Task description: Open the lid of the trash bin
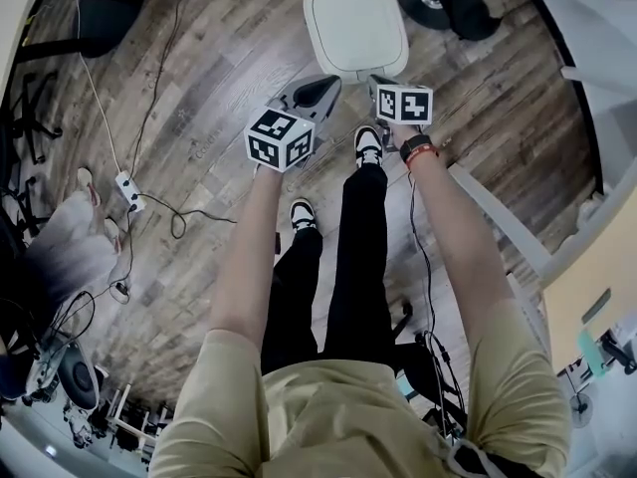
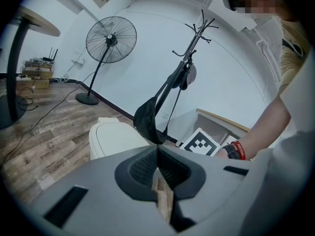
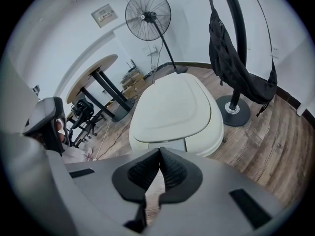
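Observation:
A white trash bin [image 1: 354, 23] stands on the wood floor ahead of me, its lid [image 3: 173, 106] down flat. In the right gripper view the bin fills the middle, just beyond my right gripper [image 3: 159, 151], whose jaws meet at the tips with nothing between them. My right gripper [image 1: 383, 90] hangs over the bin's near right edge in the head view. My left gripper [image 1: 320, 92] is held at the bin's near left edge, jaws shut and empty. In the left gripper view the bin [image 2: 114, 137] lies to the left beyond the left gripper [image 2: 157, 148].
A coat stand [image 3: 236, 58] with a black bag [image 2: 150, 119] rises right of the bin. A pedestal fan [image 2: 108, 48] stands behind. Cables and a power strip [image 1: 129, 189] lie on the floor at left. A round table [image 3: 93, 73] and chairs sit further left.

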